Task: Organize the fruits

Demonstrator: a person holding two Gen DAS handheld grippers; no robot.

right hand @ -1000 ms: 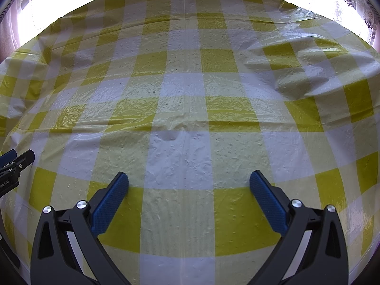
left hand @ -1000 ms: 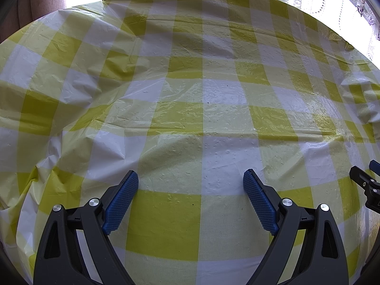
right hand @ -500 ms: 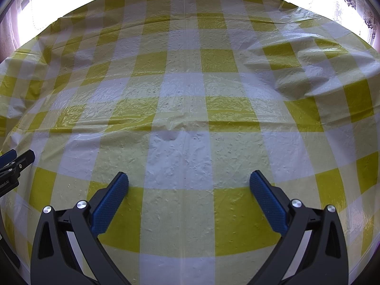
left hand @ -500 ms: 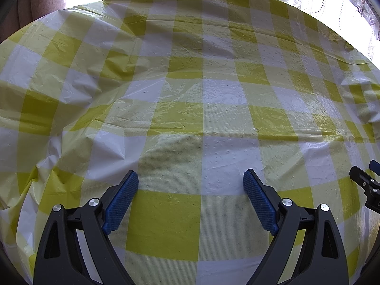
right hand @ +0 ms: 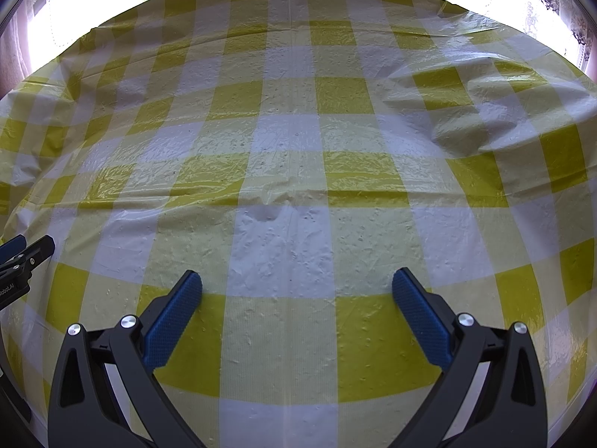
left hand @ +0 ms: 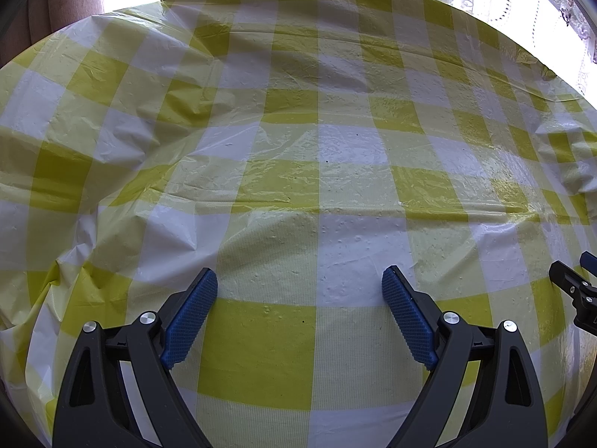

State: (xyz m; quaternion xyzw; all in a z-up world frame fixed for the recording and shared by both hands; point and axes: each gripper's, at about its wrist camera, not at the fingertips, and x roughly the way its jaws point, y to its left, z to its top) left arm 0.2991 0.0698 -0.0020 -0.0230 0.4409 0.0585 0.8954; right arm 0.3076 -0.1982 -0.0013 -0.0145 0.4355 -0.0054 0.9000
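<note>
Left gripper (left hand: 300, 280): jaws spread wide, nothing between the blue pads (left hand: 190, 321), hovering over the near part of the tabletop, tilted down at it.
Right gripper (right hand: 296, 283): jaws spread wide too, nothing between them, blue pads (right hand: 421, 321) over a white check near the front edge.
Gripper relation: side by side, apart; the right gripper's tip shows at the right edge of the left wrist view, the left gripper's tip at the left edge of the right wrist view.
Tablecloth (right hand: 291, 171): yellow-and-white check plastic, covers the whole tabletop, wrinkled; raised fold toward the far right corner in the right wrist view, creases along the left side in the left wrist view.
Fruits: none in either view, cannot tell where they are.
Background: bright window with a lace curtain (left hand: 559, 7) past the far edge, blown out.
</note>
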